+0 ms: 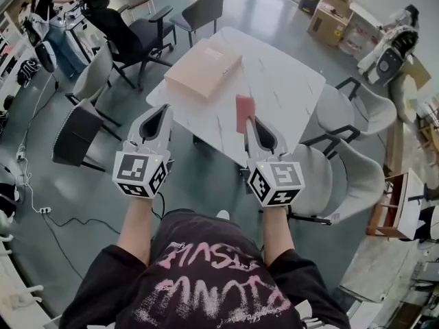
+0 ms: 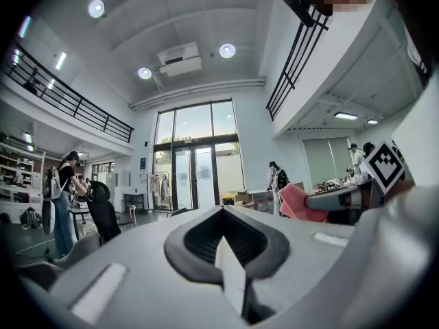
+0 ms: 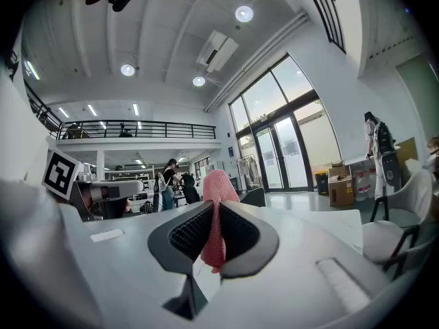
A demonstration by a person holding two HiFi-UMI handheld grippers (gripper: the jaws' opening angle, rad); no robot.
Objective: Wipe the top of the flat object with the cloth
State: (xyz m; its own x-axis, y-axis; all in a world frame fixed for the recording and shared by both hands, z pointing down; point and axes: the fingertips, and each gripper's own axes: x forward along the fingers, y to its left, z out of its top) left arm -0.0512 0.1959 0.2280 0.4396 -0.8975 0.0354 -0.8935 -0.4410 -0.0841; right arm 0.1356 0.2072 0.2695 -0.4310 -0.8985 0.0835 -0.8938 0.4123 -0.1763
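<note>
The white table carries a flat tan object, perhaps a box, lying ahead and slightly right of the left gripper.

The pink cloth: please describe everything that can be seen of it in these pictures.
The cloth is a small pink-red piece with a mesh-like weave, bunched into a narrow strip. The right gripper is shut on it: the dark ribbed pads pinch its middle, and one rounded end sticks out beyond the jaws. It is held near the front edge of the white table, apart from the flat beige object. Only the jaws touch it.
</note>
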